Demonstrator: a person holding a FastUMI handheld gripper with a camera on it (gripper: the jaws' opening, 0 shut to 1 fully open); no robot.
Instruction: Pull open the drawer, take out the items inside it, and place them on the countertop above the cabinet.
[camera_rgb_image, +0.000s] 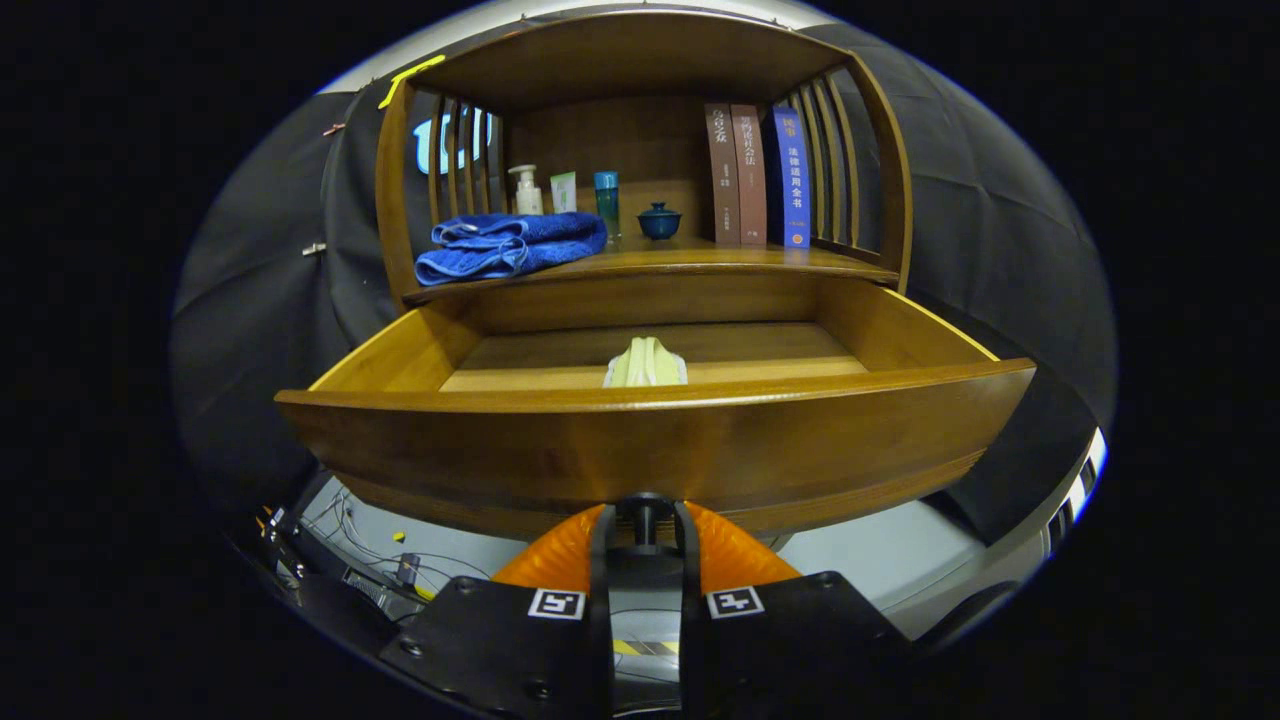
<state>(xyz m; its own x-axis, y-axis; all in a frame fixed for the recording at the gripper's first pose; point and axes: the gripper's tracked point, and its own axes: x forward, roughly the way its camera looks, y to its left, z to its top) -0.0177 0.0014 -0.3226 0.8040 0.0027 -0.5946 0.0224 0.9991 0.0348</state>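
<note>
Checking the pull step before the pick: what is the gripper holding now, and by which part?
The gripper is shut on the drawer knob, the small dark knob low on the open drawer front; the jaws hold nothing else.

Cloth in open drawer, towel on countertop left, books right.
</note>
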